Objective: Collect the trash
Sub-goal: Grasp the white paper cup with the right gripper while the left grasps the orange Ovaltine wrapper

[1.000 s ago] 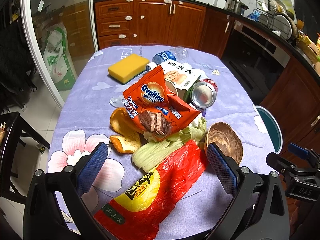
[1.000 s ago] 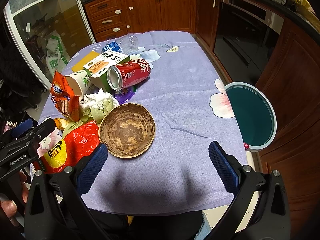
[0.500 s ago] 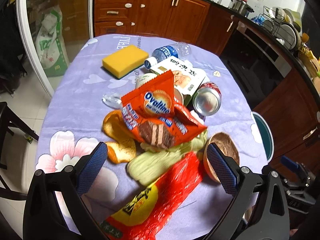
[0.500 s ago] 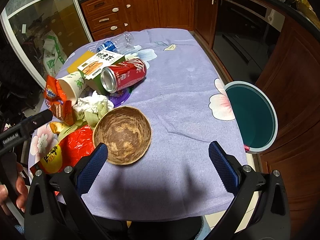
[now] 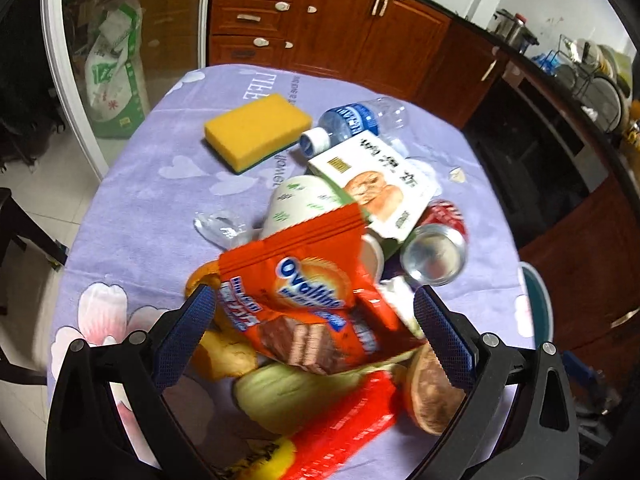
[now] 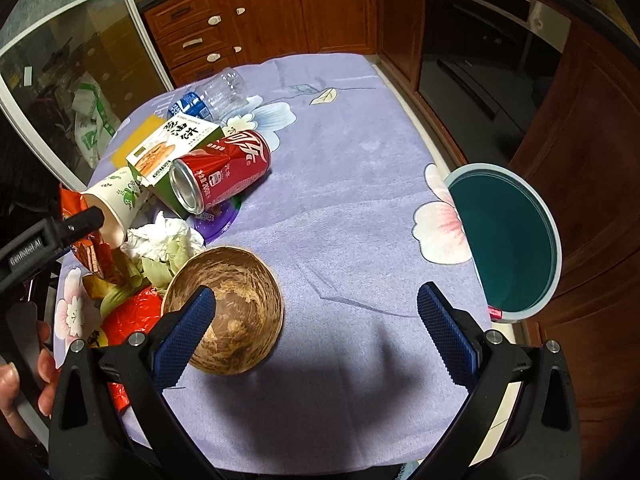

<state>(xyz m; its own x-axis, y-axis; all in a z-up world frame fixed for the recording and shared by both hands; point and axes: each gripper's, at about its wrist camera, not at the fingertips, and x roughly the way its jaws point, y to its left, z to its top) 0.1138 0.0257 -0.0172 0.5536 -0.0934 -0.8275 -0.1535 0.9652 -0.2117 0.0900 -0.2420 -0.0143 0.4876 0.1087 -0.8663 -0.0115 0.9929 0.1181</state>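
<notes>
- Room: kitchen, red-brown cabinets (image 6: 304,8) along the far wall, glass door (image 5: 120,52) at far left, dark oven front (image 6: 480,60) at right.
- Surface: table under a lilac flowered cloth (image 6: 352,168); trash heaped on its left half, right half bare.
- Teal bin (image 6: 508,240) stands on the floor just off the table's right edge, mouth open; only a sliver of it shows in the left view.
- Left gripper (image 5: 316,320): jaws wide, nothing held, straddling the orange Ovaltine wrapper (image 5: 312,300) on top of the heap. Compared with a second ago it sits farther in over the pile; wrapper was ahead of the pads, now between them.
- Right gripper (image 6: 316,320): jaws wide, empty, above bare cloth; its left pad overlaps the coconut shell bowl (image 6: 236,300). Closer to the bowl than before.
- Heap, near to far: red plastic bag (image 5: 344,428), green leaf scraps (image 5: 288,392), orange peel (image 5: 220,352), paper cup (image 5: 304,208), cola can (image 6: 224,172) on its side, biscuit box (image 5: 380,184), water bottle (image 5: 356,120).
- Left view only: yellow sponge (image 5: 256,128), whole, far left of the heap.
- Right view only: crumpled tissue (image 6: 160,240) and a hand (image 6: 24,384) on the left gripper's handle.
</notes>
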